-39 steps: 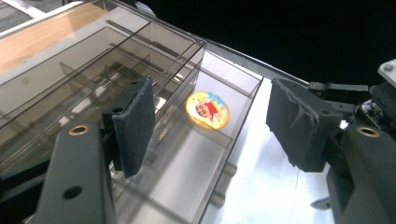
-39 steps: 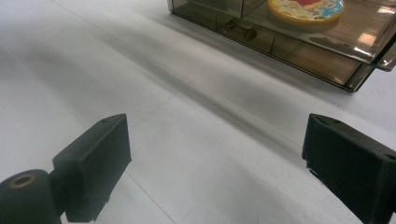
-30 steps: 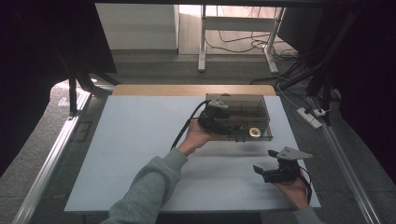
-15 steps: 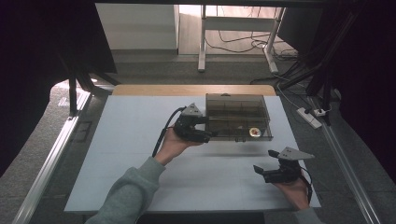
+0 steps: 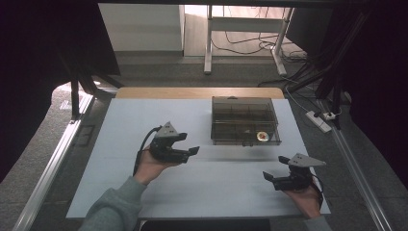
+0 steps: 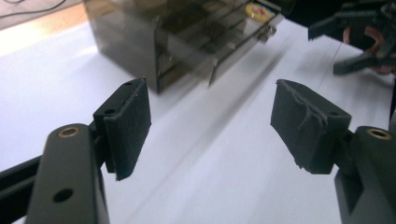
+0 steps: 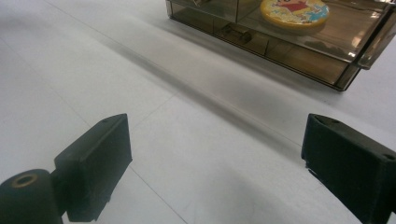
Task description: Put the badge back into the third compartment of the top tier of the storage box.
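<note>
While my hands rest over the white table (image 5: 120, 144), w/ a wood strip at its far edge and grey floor, cables and a power strip (image 5: 319, 120) beyond, both tools are empty. Smoked clear divided box (image 5: 244, 120) sits far-center-right, a round yellow cartoon disc (image 5: 262, 136) in its near-right compartment. Left gripper (image 5: 185, 144) near the box's left, jaws spread; right gripper (image 5: 273, 177) at the near-right edge, jaws spread too.

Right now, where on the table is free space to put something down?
The white table top is bare left of the left gripper and between both grippers. It is tighter near the smoky transparent plastic compartment box and the right gripper.
</note>
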The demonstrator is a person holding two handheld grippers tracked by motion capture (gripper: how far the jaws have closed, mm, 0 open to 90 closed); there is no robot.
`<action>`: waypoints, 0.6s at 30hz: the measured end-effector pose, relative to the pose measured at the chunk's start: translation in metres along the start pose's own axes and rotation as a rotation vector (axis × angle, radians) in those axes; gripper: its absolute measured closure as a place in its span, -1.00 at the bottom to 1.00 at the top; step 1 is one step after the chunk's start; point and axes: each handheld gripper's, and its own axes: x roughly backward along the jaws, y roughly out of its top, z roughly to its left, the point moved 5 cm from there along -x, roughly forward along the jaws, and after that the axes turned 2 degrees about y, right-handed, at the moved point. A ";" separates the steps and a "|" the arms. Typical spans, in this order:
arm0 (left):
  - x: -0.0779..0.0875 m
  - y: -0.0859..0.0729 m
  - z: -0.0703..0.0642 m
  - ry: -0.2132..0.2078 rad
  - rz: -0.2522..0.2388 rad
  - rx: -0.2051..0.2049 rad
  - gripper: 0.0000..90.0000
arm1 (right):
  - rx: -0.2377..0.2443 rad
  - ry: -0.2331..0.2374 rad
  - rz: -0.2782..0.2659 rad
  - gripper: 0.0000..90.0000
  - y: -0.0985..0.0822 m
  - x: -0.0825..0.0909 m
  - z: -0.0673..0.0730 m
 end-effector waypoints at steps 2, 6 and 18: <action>0.009 -0.013 0.004 0.019 0.009 0.009 -0.37 | 0.007 0.009 0.003 -0.82 -0.001 0.000 0.000; 0.027 -0.037 0.015 0.052 0.010 0.053 -0.38 | 0.013 0.020 0.004 -0.82 -0.001 -0.002 0.001; 0.053 -0.083 0.033 0.120 0.027 0.118 -0.40 | 0.030 0.022 0.012 -0.82 -0.002 -0.004 0.002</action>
